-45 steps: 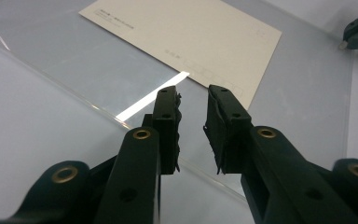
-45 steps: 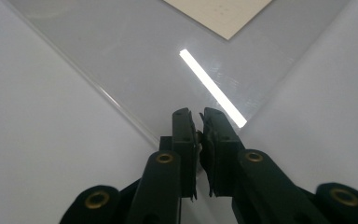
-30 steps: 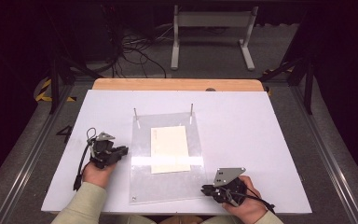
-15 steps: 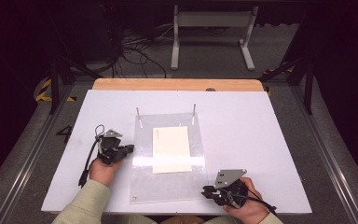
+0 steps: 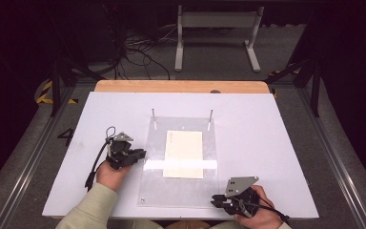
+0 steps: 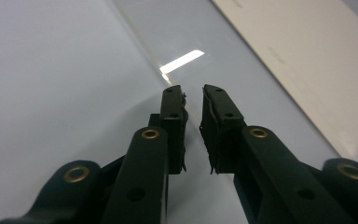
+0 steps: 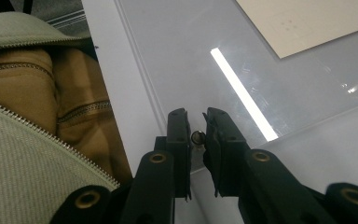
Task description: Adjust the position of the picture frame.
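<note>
clear acrylic plate on the desk, both grippers at its edges, no grip yet

acrylic plate (image 5: 181, 183) lies flat mid-desk toward the near edge, cream paper sheet (image 5: 184, 153) on it, two upright pins (image 5: 211, 116) at its far edge. left gripper (image 5: 142, 153) at the plate's left edge, fingers just eased to a narrow gap, nothing between. right gripper (image 7: 196, 122) at the near right corner, fingers almost together around a small screw head (image 7: 197, 136); contact unclear. plate looks stiff, slick, scratch-prone: take it by opposite edges, lift level or the paper slides.
</note>
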`<state>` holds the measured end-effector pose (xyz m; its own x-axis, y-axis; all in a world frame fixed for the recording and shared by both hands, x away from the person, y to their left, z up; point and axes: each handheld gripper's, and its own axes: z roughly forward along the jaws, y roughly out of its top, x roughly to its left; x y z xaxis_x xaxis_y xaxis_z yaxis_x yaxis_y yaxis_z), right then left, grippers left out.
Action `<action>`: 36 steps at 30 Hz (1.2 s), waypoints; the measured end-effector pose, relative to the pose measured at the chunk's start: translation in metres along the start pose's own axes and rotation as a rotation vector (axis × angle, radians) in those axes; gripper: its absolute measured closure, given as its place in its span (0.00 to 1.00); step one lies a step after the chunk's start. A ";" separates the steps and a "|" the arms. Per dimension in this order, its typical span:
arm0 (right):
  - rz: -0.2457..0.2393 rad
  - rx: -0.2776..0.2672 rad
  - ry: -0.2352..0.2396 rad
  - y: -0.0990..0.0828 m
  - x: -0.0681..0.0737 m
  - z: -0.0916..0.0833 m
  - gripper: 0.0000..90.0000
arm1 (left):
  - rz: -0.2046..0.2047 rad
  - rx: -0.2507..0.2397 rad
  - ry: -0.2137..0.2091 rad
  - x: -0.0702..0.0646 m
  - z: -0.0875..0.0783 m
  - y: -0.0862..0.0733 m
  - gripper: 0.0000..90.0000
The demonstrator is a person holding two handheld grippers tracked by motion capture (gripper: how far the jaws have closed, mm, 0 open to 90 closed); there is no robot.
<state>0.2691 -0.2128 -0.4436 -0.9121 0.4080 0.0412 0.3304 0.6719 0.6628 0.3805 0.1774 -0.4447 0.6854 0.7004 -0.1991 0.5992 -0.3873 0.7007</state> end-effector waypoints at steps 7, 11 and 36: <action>-0.014 -0.003 0.026 0.001 -0.003 0.001 0.85 | 0.257 -0.008 -0.224 -0.028 -0.033 -0.022 0.79; -0.013 -0.005 0.036 0.001 -0.005 0.001 0.84 | 0.326 0.027 -0.275 -0.042 -0.040 -0.035 0.78; -0.032 0.023 0.062 0.001 -0.004 -0.001 0.92 | 0.406 0.193 -0.361 -0.058 -0.028 -0.054 0.91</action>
<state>0.2732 -0.2141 -0.4422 -0.9352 0.3476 0.0673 0.3060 0.6981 0.6473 0.2973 0.1746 -0.4517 0.9537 0.2367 -0.1857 0.3002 -0.7085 0.6387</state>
